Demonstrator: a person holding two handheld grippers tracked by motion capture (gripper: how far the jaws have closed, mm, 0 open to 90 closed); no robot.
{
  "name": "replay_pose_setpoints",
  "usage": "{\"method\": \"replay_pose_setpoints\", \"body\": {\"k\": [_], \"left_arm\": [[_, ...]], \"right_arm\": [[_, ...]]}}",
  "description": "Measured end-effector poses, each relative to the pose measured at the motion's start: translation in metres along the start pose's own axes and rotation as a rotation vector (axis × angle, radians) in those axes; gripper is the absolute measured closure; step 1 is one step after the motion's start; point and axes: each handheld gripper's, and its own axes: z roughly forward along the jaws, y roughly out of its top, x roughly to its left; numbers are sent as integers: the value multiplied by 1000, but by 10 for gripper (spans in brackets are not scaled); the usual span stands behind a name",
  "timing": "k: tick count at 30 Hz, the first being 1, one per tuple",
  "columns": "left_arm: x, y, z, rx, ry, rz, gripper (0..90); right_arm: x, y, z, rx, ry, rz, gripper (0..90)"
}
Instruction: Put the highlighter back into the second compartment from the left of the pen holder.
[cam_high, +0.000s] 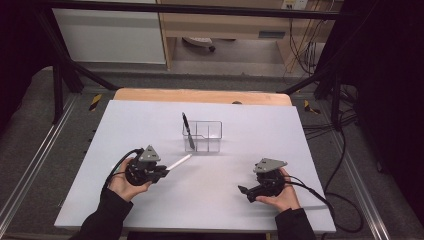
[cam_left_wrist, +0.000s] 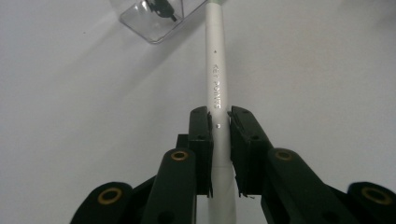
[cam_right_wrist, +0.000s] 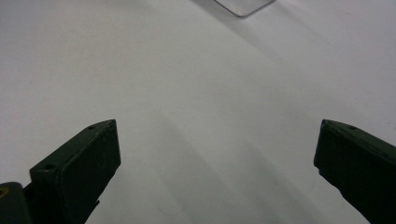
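My left gripper (cam_high: 164, 172) is shut on a white pen (cam_high: 179, 162), which sticks out toward the upper right, pointing at a clear plastic holder (cam_high: 202, 136). In the left gripper view the pen (cam_left_wrist: 216, 65) runs straight up from between the jaws of the left gripper (cam_left_wrist: 221, 122), with printed lettering on its barrel, and a corner of the holder (cam_left_wrist: 154, 21) lies beyond. A black pen (cam_high: 187, 130) stands tilted in the holder's left compartment. My right gripper (cam_high: 245, 194) is held low at the right of the table, its jaws wide open and empty (cam_right_wrist: 217, 135).
The white tabletop (cam_high: 150, 120) rests on a wooden board whose far edge (cam_high: 200, 95) shows. Black frame posts (cam_high: 60, 80) and cables (cam_high: 345, 200) flank the table. A corner of the clear holder (cam_right_wrist: 243, 7) is at the top of the right gripper view.
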Motion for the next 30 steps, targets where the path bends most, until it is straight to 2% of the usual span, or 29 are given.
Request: {"method": "replay_pose_setpoints", "body": {"k": [12, 22, 23, 30], "left_arm": [[-17, 10, 11, 23, -47, 38, 782], [-29, 20, 22, 50, -79, 62, 782], [-29, 21, 22, 54, -81, 62, 782], [-34, 28, 24, 53, -92, 74, 782]], "right_arm": [[27, 30, 12, 30, -2, -160, 31], [47, 53, 20, 81, -21, -331, 57], [49, 55, 20, 81, -18, -354, 63], [58, 64, 21, 76, -17, -435, 97]]}}
